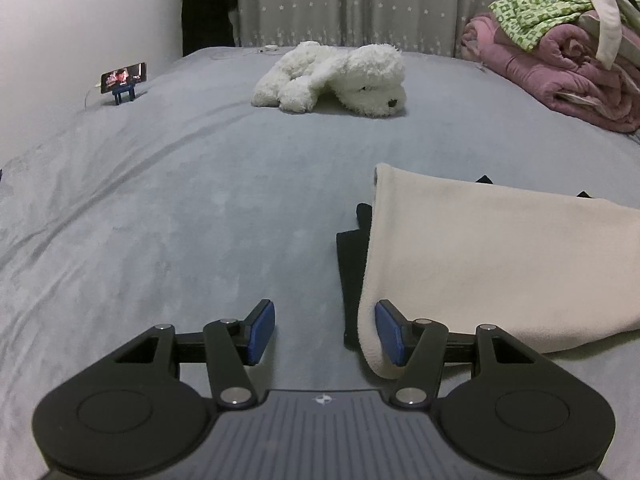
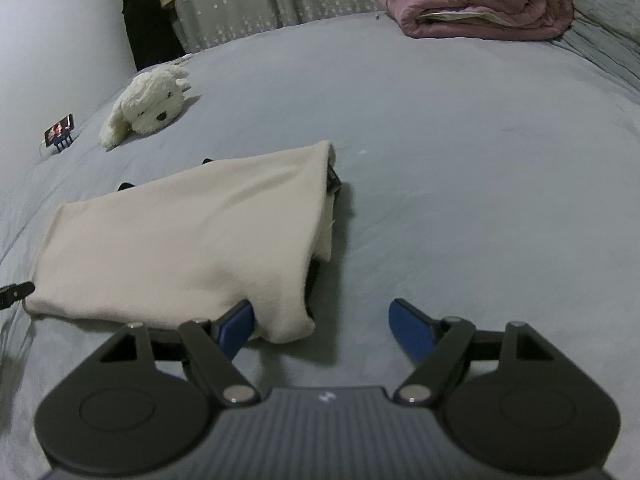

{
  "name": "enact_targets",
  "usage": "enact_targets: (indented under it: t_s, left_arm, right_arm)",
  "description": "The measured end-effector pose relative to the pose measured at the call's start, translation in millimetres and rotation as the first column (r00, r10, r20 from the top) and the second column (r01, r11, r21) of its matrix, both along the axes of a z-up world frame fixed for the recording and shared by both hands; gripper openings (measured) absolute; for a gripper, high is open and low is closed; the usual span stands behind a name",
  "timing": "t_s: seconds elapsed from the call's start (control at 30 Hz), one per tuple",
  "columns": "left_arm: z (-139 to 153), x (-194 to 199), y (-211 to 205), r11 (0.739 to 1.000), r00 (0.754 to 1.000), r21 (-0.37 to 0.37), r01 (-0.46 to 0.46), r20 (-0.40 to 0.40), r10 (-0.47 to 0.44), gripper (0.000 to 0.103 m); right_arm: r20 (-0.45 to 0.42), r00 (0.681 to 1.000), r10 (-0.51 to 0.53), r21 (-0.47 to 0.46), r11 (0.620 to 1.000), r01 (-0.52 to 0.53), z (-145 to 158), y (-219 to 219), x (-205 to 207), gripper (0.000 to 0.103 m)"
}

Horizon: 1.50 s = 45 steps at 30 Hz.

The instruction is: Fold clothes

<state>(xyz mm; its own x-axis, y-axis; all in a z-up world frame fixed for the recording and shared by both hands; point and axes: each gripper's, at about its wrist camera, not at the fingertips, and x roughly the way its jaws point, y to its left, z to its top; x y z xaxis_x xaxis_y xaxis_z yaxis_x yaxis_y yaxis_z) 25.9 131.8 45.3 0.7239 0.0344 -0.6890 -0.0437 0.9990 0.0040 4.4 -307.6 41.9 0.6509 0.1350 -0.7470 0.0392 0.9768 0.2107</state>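
Looking at cream cloth lying folded flat on bed, black garment peeking underneath. My left tongs, right tongs both released, empty. Clothes pile looks unfolded.

Both wrist views low over bed, sharing cream garment

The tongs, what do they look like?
Both tongs look alike: the left tongs and right tongs have blue pads on black hinged bars with silver rivets, two round black discs, and a ribbed grey body with a small white mark.
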Motion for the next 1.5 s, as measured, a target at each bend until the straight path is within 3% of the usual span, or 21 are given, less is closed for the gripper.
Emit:
enact_targets:
  t_s: [0.23,0.3,0.37,0.47,0.73,0.83,0.9,1.0,1.5]
  left_arm:
    - [15,0,-4,1.0,0.998,-0.007,-0.017,0.06,0.018,0.056]
    - [20,0,-8,1.0,0.995,0.009,-0.013,0.094,0.012,0.056]
    - [25,0,-14,1.0,0.992,0.021,-0.004,0.124,0.001,0.056]
    - [27,0,-25,0.999,0.988,0.025,0.028,0.149,-0.032,0.056]
    - [15,6,-60,0.992,0.982,0.055,0.114,0.146,-0.121,0.056]
    - [4,14,-67,0.991,0.989,0.069,0.113,0.087,-0.118,0.056]
    - [-4,18,-64,0.994,0.994,0.04,0.097,0.041,-0.099,0.056]
    - [-5,18,-60,0.996,0.995,0.011,0.092,0.035,-0.092,0.056]
    - [-7,20,-64,0.994,0.994,0.036,0.099,0.035,-0.1,0.057]
  right_arm:
    - [0.092,0.994,-0.062,0.044,0.997,0.058,18,-6,0,0.074]
    - [0.137,0.987,-0.089,0.025,0.996,0.086,23,-5,-1,0.068]
    - [0.177,0.981,-0.077,0.003,0.997,0.078,26,2,-1,0.053]
    - [0.219,0.974,-0.052,-0.021,0.998,0.058,26,13,-1,0.042]
    - [0.278,0.957,0.081,-0.107,0.993,-0.053,21,56,-3,0.042]
    - [0.247,0.963,0.111,-0.153,0.985,-0.074,12,64,2,0.042]
    - [0.222,0.968,0.118,-0.183,0.98,-0.077,5,66,6,0.042]
    - [0.184,0.975,0.126,-0.225,0.971,-0.083,-5,68,13,0.043]
    - [0.181,0.977,0.116,-0.219,0.973,-0.075,-9,61,12,0.046]
